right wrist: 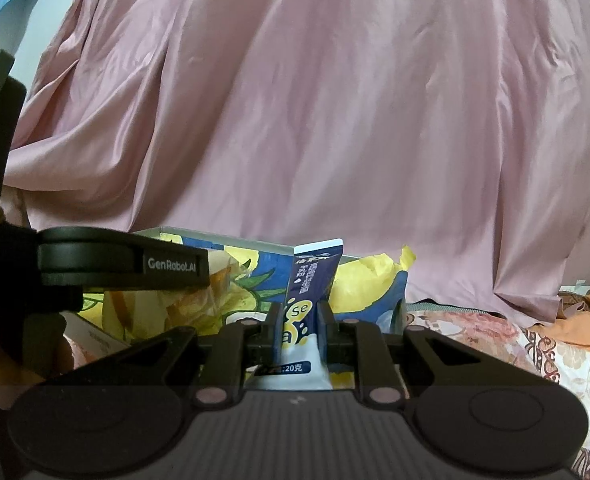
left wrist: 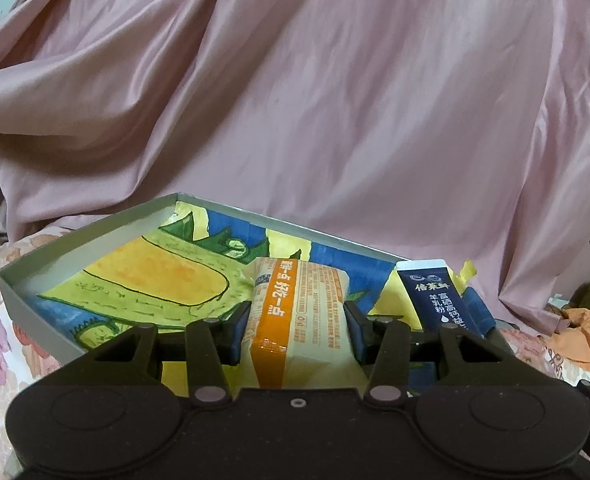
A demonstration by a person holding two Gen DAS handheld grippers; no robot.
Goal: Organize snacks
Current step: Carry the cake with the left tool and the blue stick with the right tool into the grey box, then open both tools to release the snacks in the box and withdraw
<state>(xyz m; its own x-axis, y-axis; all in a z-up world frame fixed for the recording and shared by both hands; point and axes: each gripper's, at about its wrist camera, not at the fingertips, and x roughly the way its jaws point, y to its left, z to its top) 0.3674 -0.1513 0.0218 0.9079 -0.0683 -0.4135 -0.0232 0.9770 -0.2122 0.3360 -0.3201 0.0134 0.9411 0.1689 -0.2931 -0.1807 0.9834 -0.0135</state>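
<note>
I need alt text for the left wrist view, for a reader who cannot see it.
The left gripper is shut on a cream and orange snack packet above a shallow grey box lined with a colourful drawing. A dark blue sachet stands at the right, with pink fabric behind.

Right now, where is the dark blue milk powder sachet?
The dark blue sachet is clamped in the right tongs, over the grey tray's right end, just right of the orange-striped packet.
</note>
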